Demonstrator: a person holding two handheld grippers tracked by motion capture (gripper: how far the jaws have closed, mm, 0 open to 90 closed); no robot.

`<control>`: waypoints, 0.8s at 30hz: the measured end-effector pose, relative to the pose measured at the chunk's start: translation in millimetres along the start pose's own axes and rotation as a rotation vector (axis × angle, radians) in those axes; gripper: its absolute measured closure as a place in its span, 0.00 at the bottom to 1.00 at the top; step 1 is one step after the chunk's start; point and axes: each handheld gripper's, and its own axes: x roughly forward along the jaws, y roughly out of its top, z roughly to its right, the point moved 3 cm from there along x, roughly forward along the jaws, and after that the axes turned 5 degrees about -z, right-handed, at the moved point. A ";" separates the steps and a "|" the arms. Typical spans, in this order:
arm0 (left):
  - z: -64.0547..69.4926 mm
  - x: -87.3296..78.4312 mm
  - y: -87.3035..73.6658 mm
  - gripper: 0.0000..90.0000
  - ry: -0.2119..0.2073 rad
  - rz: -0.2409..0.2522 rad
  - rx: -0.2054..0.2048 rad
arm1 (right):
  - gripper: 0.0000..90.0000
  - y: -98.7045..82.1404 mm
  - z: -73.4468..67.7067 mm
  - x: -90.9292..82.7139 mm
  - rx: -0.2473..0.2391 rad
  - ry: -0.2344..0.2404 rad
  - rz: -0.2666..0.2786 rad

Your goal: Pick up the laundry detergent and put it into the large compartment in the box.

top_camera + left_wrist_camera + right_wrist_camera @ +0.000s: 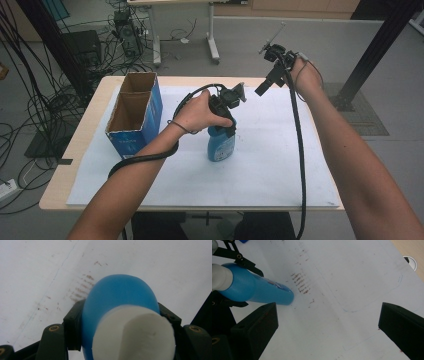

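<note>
A blue bottle point(221, 146) with a white neck stands upright on the white sheet point(270, 160) near the table's middle. My left gripper point(225, 125) comes down on it from above and is shut on its upper part. In the left gripper view both black jaws press the sides of the blue bottle point(117, 295), and the white neck point(135, 335) sits close to the camera. My right gripper point(263, 89) hangs open in the air at the far right, apart from the bottle. Its jaws point(328, 312) stand wide with nothing between them, and the bottle point(257, 291) lies to their left.
An open cardboard box point(134, 112) with blue sides stands at the table's left. Brown smudges point(299, 282) mark the sheet beside the bottle's base. A round cable port point(410, 262) sits in the wooden tabletop past the sheet. Cables trail from both grippers toward the front edge.
</note>
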 end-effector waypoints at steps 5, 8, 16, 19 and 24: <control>-0.1 0.0 0.1 0.41 0.001 0.000 0.000 | 0.03 0.3 -0.2 0.0 -0.001 0.000 0.000; -0.2 0.0 0.0 0.41 0.000 0.000 0.001 | 0.03 0.3 0.3 -0.5 -0.002 -0.003 -0.001; -0.1 0.2 0.4 0.41 -0.002 -0.001 0.001 | 0.03 -1.0 1.4 -0.5 0.003 0.002 0.007; 0.1 0.0 0.3 0.41 -0.001 -0.005 0.003 | 0.03 -0.6 1.0 -0.2 0.005 0.004 0.008; 0.1 0.3 0.8 0.41 0.000 -0.005 0.004 | 0.03 -0.1 1.0 -0.4 0.003 0.003 0.011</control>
